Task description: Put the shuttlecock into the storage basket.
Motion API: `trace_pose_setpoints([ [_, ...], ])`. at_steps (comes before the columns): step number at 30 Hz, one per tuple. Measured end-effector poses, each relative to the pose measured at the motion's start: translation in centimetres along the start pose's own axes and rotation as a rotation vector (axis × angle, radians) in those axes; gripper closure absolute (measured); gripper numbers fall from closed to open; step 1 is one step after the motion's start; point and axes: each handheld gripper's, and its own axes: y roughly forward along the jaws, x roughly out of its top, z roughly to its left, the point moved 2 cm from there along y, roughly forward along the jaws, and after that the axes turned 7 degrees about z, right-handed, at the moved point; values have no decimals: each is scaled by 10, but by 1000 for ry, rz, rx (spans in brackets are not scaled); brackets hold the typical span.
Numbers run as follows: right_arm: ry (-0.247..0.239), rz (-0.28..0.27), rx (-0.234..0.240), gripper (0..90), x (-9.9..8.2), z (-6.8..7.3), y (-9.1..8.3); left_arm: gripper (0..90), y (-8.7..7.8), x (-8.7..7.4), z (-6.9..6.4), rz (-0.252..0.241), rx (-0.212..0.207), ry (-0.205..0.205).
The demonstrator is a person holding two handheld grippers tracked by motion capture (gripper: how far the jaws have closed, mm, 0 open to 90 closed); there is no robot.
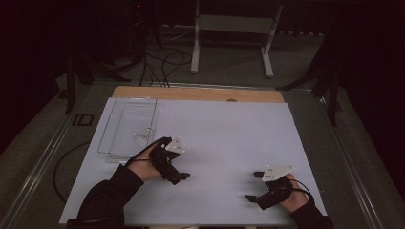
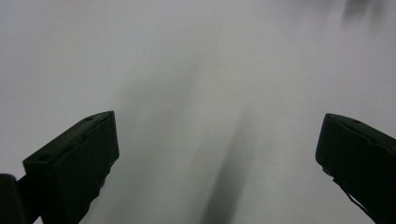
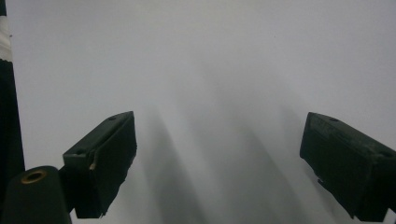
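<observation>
Left gripper [image 1: 177, 177] is spread wide with nothing between the jaws; in the left gripper view [image 2: 217, 158] there's just blank white sheet between them, a bit blurry. Right gripper [image 1: 254, 187] is the same story, jaws wide apart and empty; its own view [image 3: 217, 163] looks straight at bare white surface too, with a dark strip along that view's left side that I'd guess is the worktop edge.

The only thing on the worktop [image 1: 229, 138] is a clear plastic tray [image 1: 128, 128], sitting at the far left corner of the white sheet, long side running along the left edge; looks like there's a second shallow clear piece nested in it or lying on it, but it's see-through enough that I can't tell which. The left gripper is near the tray's near right corner, not touching it, and points away from it toward the middle; the right gripper hovers low by the near right corner of the worktop, well apart from the tray.

So my read: this is the getting-ready bit, nothing grabbed yet. Next move probably calls for the left gripper to swing back toward the tray, line its jaws over the thin rim and close gently; clear plastic like that is slippery and flexes, so a bite on the rim near a corner seems safest.
</observation>
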Motion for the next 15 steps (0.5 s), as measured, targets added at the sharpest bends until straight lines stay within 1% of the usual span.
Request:
trace_pose_setpoints([
  [4,2,2,1,105,0,0,0,0,0,-6,-3,11,0,9],
  [9,-2,-1,0,105,0,0,0,0,1,-15,-6,13,-12,-10],
  [13,0,0,1,104,0,0,0,0,1,-21,-8,20,-9,-14],
  [15,2,2,3,105,0,1,1,1,1,-25,-10,17,-16,-15],
])
